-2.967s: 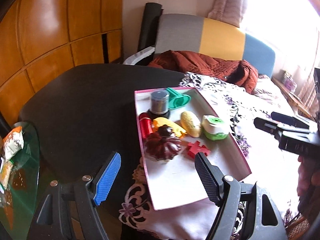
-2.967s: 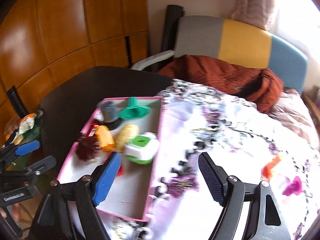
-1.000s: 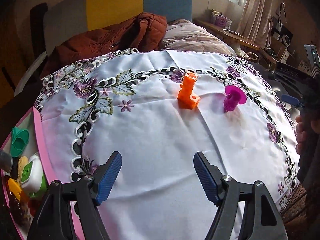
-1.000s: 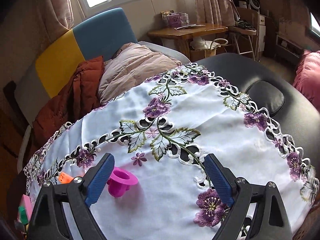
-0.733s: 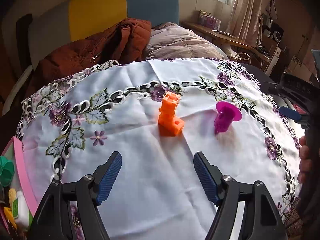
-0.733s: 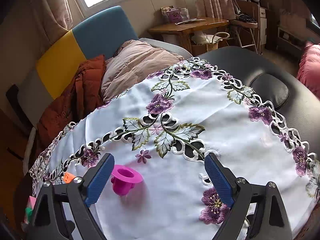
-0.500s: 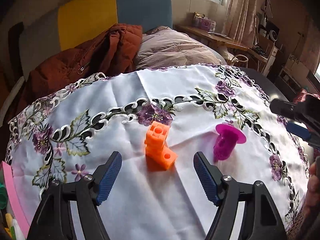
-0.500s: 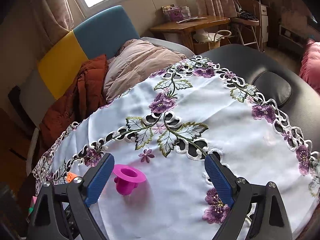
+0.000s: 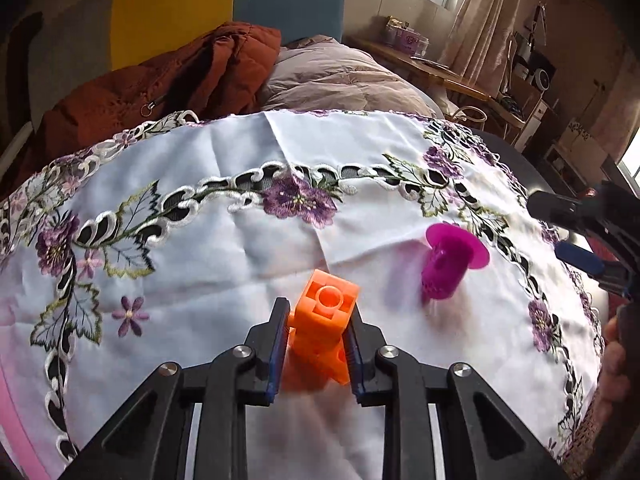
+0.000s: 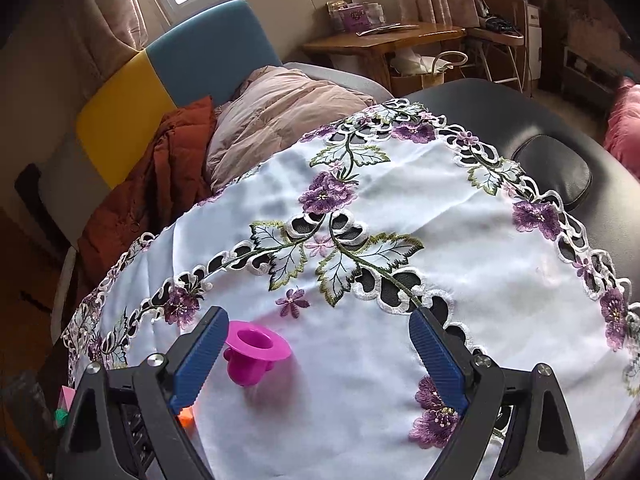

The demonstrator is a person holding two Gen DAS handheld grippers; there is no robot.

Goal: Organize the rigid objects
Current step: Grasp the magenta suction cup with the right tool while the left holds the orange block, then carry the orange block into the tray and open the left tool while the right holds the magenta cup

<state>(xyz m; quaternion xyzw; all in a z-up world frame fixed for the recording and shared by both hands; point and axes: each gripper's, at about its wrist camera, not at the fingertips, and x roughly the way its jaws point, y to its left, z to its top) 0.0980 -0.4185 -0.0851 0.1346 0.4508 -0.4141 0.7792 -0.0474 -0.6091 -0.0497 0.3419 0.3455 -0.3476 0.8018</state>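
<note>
Left tongs (image 9: 316, 344) pinch the orange block (image 9: 322, 330) across its flat sides, low on the desk | block looks stiff, light; you can lift it gently | right tongs (image 10: 316, 354) spread | magenta flanged cup (image 10: 252, 354) by their left finger: take its narrow body.

one orange block (image 9: 323, 328), one magenta cup (image 9: 450, 264), one embroidered tablecloth (image 9: 240, 248)

The block (image 9: 325, 320) between the left tongs is orange; the cup (image 9: 450, 260) right of them is magenta; the cloth (image 9: 224, 264) is white with purple flowers.
</note>
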